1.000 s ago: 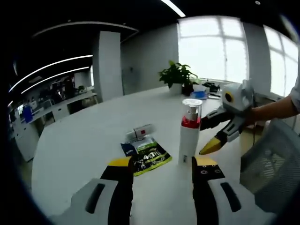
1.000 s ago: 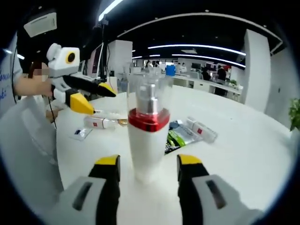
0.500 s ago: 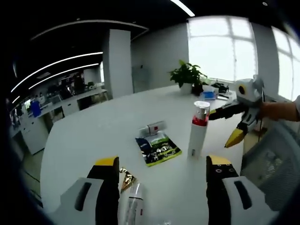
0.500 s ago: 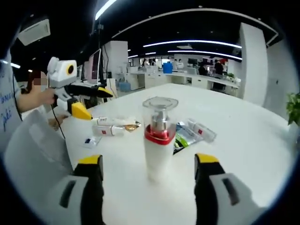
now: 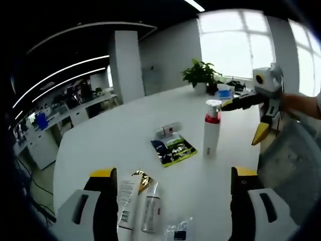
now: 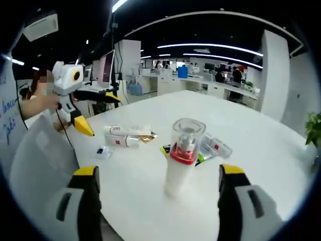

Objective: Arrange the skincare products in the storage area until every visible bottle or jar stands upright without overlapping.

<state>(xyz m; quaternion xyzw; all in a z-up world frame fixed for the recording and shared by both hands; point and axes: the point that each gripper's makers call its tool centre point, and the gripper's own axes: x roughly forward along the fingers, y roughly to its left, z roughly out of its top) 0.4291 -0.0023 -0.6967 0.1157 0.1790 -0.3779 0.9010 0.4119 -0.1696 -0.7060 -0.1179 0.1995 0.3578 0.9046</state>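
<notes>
Backed away since a second ago, both hand-held grippers gape empty, leaving the white cylindrical red-collared clear-capped pump bottle upright on the smooth white desk.

potted plant on white table

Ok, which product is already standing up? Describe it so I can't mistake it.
Start from the big white table. Near its middle, beside the dark green sachet, stands a tall white pump bottle with a red collar and a clear cap. It is the one upright item; the small tubes near it all lie flat.
</notes>
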